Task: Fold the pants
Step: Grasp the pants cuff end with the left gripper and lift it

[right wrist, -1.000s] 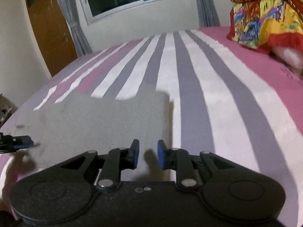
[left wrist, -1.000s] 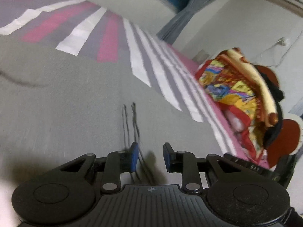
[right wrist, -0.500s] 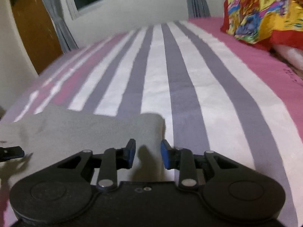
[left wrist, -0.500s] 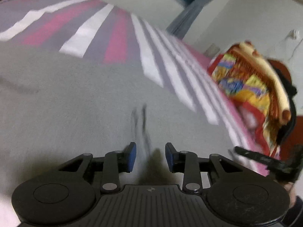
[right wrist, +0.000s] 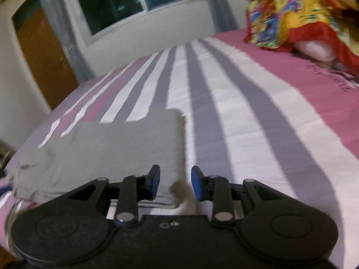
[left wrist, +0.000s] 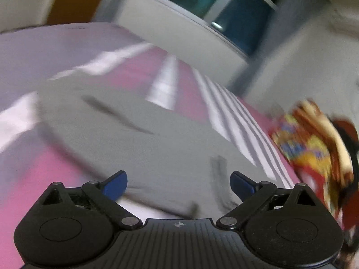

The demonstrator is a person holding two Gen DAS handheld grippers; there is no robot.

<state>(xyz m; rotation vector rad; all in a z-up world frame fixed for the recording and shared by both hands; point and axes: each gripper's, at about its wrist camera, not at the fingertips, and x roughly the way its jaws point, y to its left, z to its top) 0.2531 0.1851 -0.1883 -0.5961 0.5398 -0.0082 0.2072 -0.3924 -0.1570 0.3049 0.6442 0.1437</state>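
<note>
The grey pants [right wrist: 116,148] lie folded in a flat rectangle on the striped bedsheet [right wrist: 258,121]. In the left wrist view the pants [left wrist: 157,143] fill the middle, with dark drawstrings showing; this view is motion-blurred. My left gripper [left wrist: 178,185] is open wide and empty, above the near edge of the pants. My right gripper [right wrist: 175,182] is open and empty, above the near right corner of the pants.
A pile of colourful bedding [right wrist: 298,20] sits at the bed's far right, also in the left wrist view [left wrist: 314,152]. A window [right wrist: 139,2], grey curtains and a wooden door [right wrist: 42,60] stand beyond the bed. Striped sheet stretches right of the pants.
Both grippers have opened wider, the left far more. The left gripper has pulled back and swung, so the pants' near edge now shows. The right has drawn back slightly.
</note>
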